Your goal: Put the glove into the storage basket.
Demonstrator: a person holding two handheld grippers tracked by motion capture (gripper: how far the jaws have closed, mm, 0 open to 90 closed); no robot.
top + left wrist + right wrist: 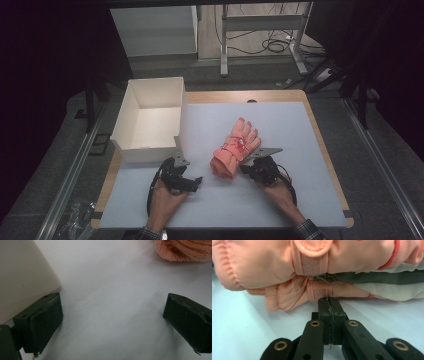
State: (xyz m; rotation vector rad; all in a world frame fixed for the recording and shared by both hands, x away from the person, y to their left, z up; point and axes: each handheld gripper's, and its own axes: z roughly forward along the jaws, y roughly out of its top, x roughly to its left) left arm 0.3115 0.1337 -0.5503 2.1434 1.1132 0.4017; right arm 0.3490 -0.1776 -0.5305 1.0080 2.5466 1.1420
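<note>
**Pink gloves pinched at the edge, box waiting at the left**

At the left of the desk [280, 200] stands an open white box [150, 120], empty as far as the high view shows. Just in front of its near corner hangs the left claw [192, 182], its jaws spread wide over bare desk and holding nothing; in the left gripper view the box wall [22, 277] sits beside one jaw and the knitted cuff of the gloves [182, 250] shows at the top right corner, apart from the claw.

The pair of pink gloves [235, 147] lies near the middle of the desk, fingers pointing away from the person, cuffs toward them. The right claw [246, 170] is at the cuff end on the right side. In the right gripper view its jaws are pressed together right at the lower glove's strap; whether a fold of fabric or the dark thread there is caught between the tips cannot be told.

Judgement: the step in hand looks like taking hold of the gloves to move them to the box. The next move calls for a sure bite on fabric, probably with the left claw closing on the cuff to share the load, then a lift leftward over the box wall.

No brand, label or readable writing shows; a red mark on the top glove is too small to read.
</note>
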